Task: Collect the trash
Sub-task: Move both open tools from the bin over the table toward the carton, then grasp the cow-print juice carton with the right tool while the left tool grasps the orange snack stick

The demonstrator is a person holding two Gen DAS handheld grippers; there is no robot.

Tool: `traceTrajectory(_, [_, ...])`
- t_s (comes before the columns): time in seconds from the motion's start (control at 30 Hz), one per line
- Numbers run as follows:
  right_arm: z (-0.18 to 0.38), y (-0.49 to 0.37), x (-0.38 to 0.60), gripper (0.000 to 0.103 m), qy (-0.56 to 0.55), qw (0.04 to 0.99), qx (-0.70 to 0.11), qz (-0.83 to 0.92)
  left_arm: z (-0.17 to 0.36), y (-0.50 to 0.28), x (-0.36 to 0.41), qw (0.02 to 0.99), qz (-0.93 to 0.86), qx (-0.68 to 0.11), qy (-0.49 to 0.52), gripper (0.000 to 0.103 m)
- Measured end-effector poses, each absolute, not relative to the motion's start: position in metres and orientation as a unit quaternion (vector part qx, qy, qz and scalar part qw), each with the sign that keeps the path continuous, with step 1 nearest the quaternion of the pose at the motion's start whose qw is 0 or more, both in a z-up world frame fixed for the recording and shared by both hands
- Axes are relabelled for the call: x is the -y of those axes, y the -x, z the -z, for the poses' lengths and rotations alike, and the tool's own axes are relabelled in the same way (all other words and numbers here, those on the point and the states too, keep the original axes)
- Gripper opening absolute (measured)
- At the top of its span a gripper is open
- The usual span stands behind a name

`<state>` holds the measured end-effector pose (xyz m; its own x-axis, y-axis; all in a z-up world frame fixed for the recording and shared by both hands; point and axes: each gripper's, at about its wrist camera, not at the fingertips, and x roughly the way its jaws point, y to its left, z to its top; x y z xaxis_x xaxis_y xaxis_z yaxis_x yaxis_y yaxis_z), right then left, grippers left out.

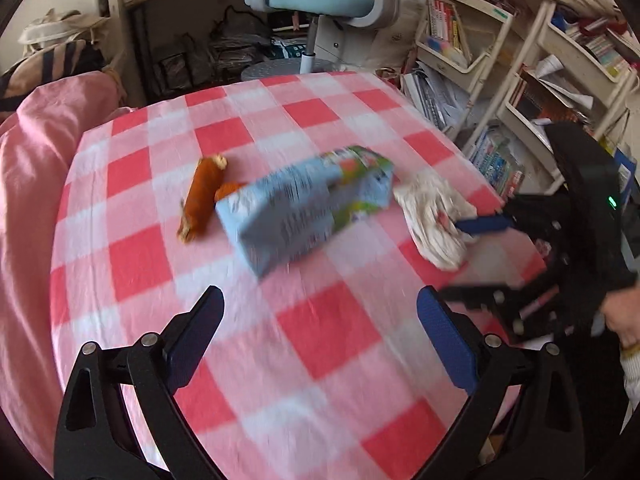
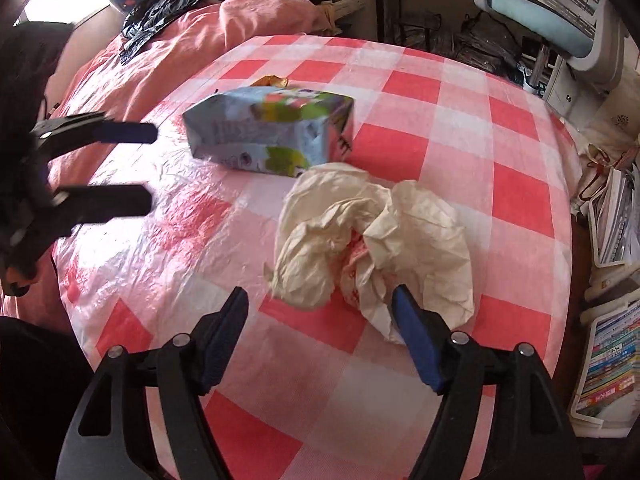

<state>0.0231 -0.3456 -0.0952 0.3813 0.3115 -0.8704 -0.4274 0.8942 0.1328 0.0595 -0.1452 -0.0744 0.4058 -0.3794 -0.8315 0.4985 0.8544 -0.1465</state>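
Trash on checked tablecloth (image 1: 328,332): crumpled cream paper wad (image 2: 372,240) nearest right gripper (image 2: 320,312), light-blue carton (image 2: 272,136) lying on its side just beyond, its contents not visible. Orange wrapper (image 1: 202,200) beside the carton's far end. Right gripper's jaws spread wide, one blue pad at the wad's edge, not closed on it. Left gripper (image 1: 320,312) wide open over bare cloth, holding nothing. Shelf cart (image 1: 472,40) packed with books off the table's edge; blue chair (image 1: 320,0) behind.

Both wrist views face the checkered tablecloth (image 1: 320,340) closely, from adjacent sides.
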Motion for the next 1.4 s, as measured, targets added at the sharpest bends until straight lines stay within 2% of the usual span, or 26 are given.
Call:
traceTrajectory(0.1, [0.094,-0.022,0.349,0.076,0.057,0.831,-0.506,-0.223,0.064,-0.043,0.13,0.851,0.245,-0.462,-0.054,0.094])
traceTrajectory(0.23, [0.089,-0.026,0.358,0.077,0.047,0.842,-0.492,-0.215,0.053,-0.057,0.11,0.873,0.21,-0.44,-0.002,0.094])
traceTrajectory(0.4, [0.052,-0.03,0.363,0.087,0.024,0.885,-0.398,-0.241,0.048,-0.076,0.104,0.883,0.186,-0.43,0.035,0.094])
traceTrajectory(0.57, [0.044,-0.065,0.322,0.088,0.096,0.876,-0.37,-0.294,0.049,-0.096,0.085,0.897,0.113,-0.422,0.065,0.094])
traceTrajectory(0.7, [0.054,-0.097,0.28,0.088,0.166,0.848,-0.369,-0.343,0.061,-0.125,0.058,0.895,0.049,-0.43,0.113,0.084])
traceTrajectory(0.77, [0.063,-0.108,0.262,0.088,0.198,0.829,-0.383,-0.357,0.072,-0.139,0.058,0.891,0.039,-0.441,0.103,0.076])
traceTrajectory(0.83, [0.075,-0.117,0.248,0.088,0.232,0.802,-0.407,-0.37,0.081,-0.15,0.063,0.888,0.041,-0.449,0.089,0.074])
traceTrajectory(0.93, [0.084,-0.118,0.243,0.079,0.247,0.78,-0.426,-0.385,0.089,-0.162,0.073,0.886,0.055,-0.454,0.076,0.074])
traceTrajectory(1.0, [0.084,-0.112,0.247,0.061,0.236,0.777,-0.43,-0.395,0.094,-0.169,0.083,0.885,0.069,-0.457,0.064,0.074])
traceTrajectory(1.13, [0.086,-0.086,0.247,0.05,0.256,0.77,-0.425,-0.401,0.105,-0.186,0.099,0.879,0.083,-0.467,0.046,0.072])
traceTrajectory(1.2, [0.091,-0.074,0.245,0.04,0.263,0.767,-0.424,-0.403,0.112,-0.192,0.104,0.874,0.085,-0.477,0.044,0.069])
traceTrajectory(1.3, [0.1,-0.061,0.242,0.038,0.255,0.77,-0.421,-0.405,0.116,-0.193,0.11,0.873,0.084,-0.479,0.031,0.066])
traceTrajectory(1.4, [0.101,-0.058,0.24,0.037,0.244,0.771,-0.421,-0.409,0.115,-0.193,0.112,0.872,0.094,-0.479,0.034,0.049])
